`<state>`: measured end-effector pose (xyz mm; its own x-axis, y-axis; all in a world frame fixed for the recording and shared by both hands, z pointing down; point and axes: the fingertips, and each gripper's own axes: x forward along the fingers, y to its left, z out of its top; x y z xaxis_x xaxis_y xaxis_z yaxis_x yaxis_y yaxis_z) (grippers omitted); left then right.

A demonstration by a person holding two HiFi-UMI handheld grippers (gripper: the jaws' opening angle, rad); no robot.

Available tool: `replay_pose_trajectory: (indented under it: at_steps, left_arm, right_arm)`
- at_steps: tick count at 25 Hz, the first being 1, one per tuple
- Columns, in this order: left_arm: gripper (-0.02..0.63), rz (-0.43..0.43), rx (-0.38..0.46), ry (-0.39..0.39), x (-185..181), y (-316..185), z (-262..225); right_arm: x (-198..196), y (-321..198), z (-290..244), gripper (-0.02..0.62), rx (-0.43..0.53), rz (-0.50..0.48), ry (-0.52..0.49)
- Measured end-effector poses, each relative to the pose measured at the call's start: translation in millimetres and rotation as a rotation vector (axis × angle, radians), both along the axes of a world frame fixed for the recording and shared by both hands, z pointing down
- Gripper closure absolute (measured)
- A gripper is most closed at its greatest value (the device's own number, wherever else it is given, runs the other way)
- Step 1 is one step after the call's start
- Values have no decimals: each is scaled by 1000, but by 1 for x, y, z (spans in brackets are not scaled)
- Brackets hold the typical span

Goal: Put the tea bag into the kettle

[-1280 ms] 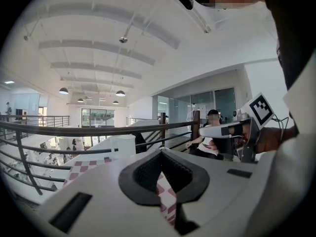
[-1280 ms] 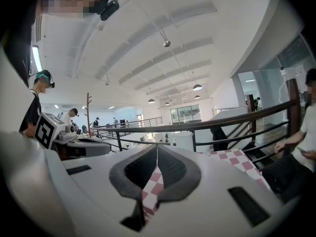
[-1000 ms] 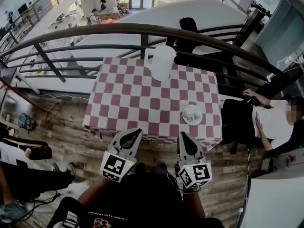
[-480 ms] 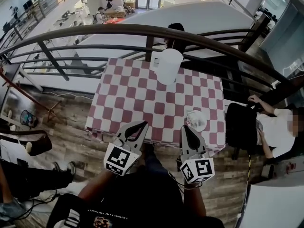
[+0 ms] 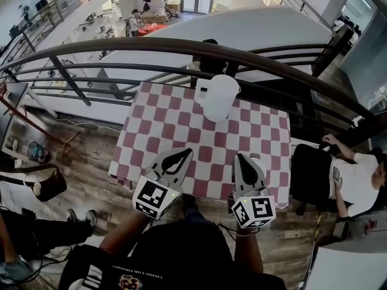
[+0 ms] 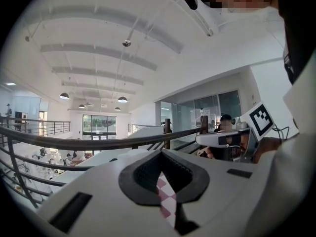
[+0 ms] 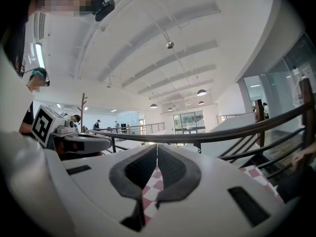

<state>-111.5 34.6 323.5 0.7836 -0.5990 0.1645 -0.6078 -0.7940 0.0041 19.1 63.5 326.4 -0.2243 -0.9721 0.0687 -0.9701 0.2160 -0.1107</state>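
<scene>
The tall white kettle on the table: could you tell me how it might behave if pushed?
The tall white kettle stands upright, so a high push would probably tip it. It sits on the red-and-white checked tablecloth, which may bunch rather than let it slide.

The tea bag cannot be made out in any view. In the head view the near edge of the desk (image 5: 181, 125) is covered by the left gripper (image 5: 186, 152) and the right gripper (image 5: 240, 157), and the hands holding them are hidden under the marker cubes. The inside of the kettle (image 5: 217, 98) cannot be seen. In both gripper views only a strip of checked cloth is shown between the fingers (image 7: 131, 174). A seated person (image 5: 351, 177) is cut off by the right edge.
</scene>
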Motion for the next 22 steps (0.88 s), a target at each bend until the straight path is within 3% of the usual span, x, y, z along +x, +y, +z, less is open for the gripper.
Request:
replay_pose_trajectory:
  at_steps: [22]
  left_arm:
    - [607,-40,-51,-27,35,-178,24]
  right_arm:
    - [50,-174,21,581,-54,16,0]
